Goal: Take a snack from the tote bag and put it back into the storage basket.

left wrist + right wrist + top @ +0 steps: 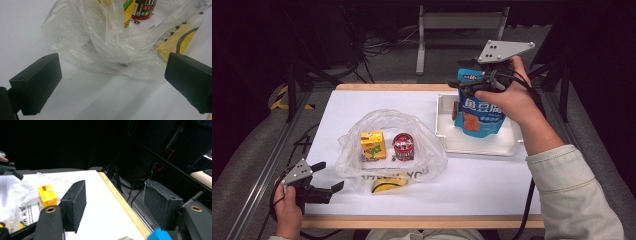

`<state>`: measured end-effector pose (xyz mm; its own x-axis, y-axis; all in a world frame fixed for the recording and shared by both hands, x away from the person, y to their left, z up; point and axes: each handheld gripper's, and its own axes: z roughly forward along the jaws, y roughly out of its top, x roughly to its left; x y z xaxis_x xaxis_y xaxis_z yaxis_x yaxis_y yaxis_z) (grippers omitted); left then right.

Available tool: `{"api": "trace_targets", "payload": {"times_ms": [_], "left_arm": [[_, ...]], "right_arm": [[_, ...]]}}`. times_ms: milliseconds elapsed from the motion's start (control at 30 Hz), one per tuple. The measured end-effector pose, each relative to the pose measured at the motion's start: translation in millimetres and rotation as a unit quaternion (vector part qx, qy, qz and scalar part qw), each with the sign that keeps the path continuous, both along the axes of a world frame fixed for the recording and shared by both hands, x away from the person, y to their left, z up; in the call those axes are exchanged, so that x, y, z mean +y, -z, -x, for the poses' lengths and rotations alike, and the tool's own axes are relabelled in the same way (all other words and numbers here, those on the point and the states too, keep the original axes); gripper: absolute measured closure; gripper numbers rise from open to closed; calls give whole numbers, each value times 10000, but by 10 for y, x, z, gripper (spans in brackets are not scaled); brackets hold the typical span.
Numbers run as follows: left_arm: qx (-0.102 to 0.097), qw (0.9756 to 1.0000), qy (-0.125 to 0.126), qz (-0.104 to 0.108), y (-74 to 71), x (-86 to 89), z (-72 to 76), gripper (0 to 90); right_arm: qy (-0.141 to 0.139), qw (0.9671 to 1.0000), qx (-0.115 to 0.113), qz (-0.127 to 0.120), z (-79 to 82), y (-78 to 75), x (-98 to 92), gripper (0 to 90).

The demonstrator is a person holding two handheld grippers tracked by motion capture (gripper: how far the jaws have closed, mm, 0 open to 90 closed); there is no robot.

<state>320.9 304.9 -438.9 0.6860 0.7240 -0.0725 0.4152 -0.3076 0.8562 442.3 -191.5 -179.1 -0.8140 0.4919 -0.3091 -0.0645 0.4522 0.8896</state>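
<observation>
A blue snack pouch [479,110] stands upright in the white tray [507,146] at the right rear of the table. My right gripper [473,84] hovers at the pouch's top and points left across the table. Its jaws are open [117,202] with nothing between them, and a blue corner of the pouch [160,235] shows below one jaw. A crumpled clear plastic bag [387,125] lies mid-table with a yellow carton [373,145] and a red-lidded can [403,146] on it. My left gripper [324,177] rests open at the front left, just short of the bag [112,42].
A flat yellow packet [387,186] lies in the bag's near part. A small brown item [455,107] sits in the tray behind the pouch. The table has a wooden rim [422,221]. A metal stand [419,45] and cables lie on the floor beyond.
</observation>
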Motion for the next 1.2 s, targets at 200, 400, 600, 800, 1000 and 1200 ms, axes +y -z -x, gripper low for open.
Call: {"api": "trace_targets", "payload": {"times_ms": [200,400,600,800,1000,1200], "left_arm": [[1,10000,-30,-4,3,15,22,14],[-1,10000,-70,12,1,49,76,14],[-6,10000,-94,0,2,65,100,14],[-11,10000,-87,7,3,71,98,14],[-8,10000,-78,9,5,64,85,14],[-11,10000,-55,10,2,55,72,14]], "right_arm": [[-180,9998,114,-62,-17,36,135,353],[-457,9985,271,-166,-41,90,328,345],[-661,9969,375,-205,-60,135,471,348],[-894,9944,504,-231,-69,202,635,358],[-1186,9909,601,-220,-65,277,795,377],[-1318,9893,609,-139,-68,356,924,387]]}}
